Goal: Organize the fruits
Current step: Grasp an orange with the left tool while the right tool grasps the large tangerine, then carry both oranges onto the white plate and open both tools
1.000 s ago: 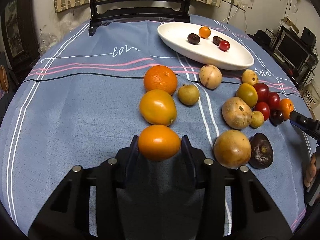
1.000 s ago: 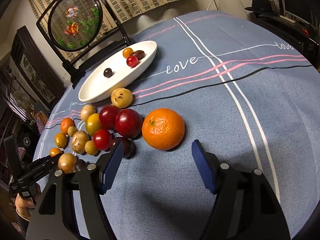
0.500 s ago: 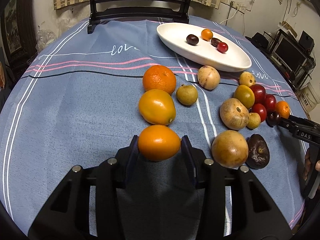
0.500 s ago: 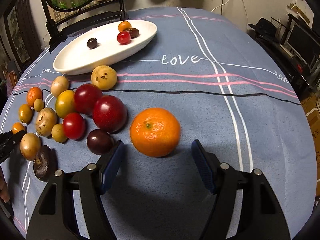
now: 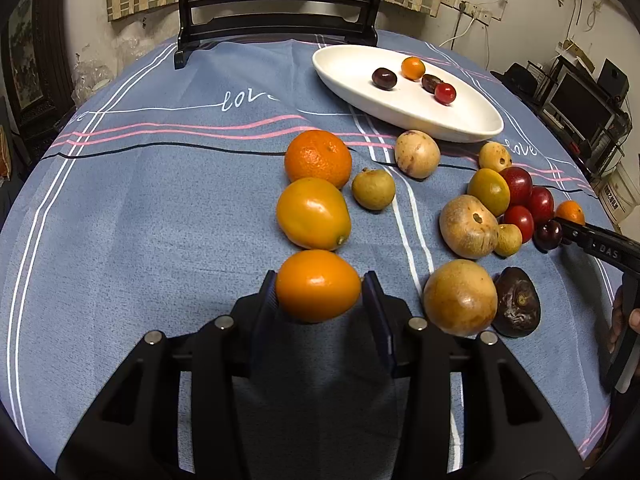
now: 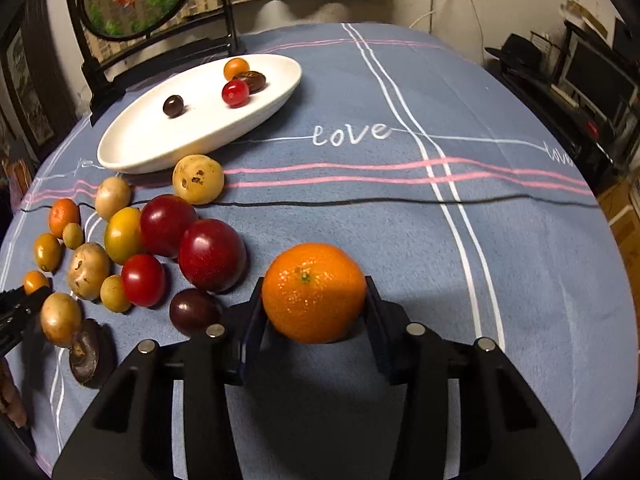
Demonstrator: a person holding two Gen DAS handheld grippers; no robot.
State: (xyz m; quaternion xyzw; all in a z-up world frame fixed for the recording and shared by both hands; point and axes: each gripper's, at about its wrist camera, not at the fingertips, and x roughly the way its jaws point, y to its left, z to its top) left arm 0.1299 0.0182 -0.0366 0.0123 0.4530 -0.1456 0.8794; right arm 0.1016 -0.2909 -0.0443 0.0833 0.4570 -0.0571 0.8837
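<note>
so the left gripper point(image 5: 319, 285) is clamped on a smooth orange-yellow fruit point(image 5: 318, 285), its pads pressed against both sides, at the near end of a row with a second smooth orange-yellow fruit point(image 5: 313, 213) and a dimpled tangerine point(image 5: 318, 158) beyond it. over on the other side, the right gripper point(image 6: 314, 294) has just been closing, and its jaws now sit tight against a bright mandarin point(image 6: 314, 292), stem end up, on the blue cloth point(image 6: 400, 220). just left of that mandarin lies a small dark plum point(image 6: 194, 311), then a huddle of red plums point(image 6: 211, 254), red and yellow tomatoes and brown-skinned fruits. farther back the white oval dish point(image 6: 160, 144) holds four small fruits: a dark one, a red one, an orange one and a brown one.
</note>
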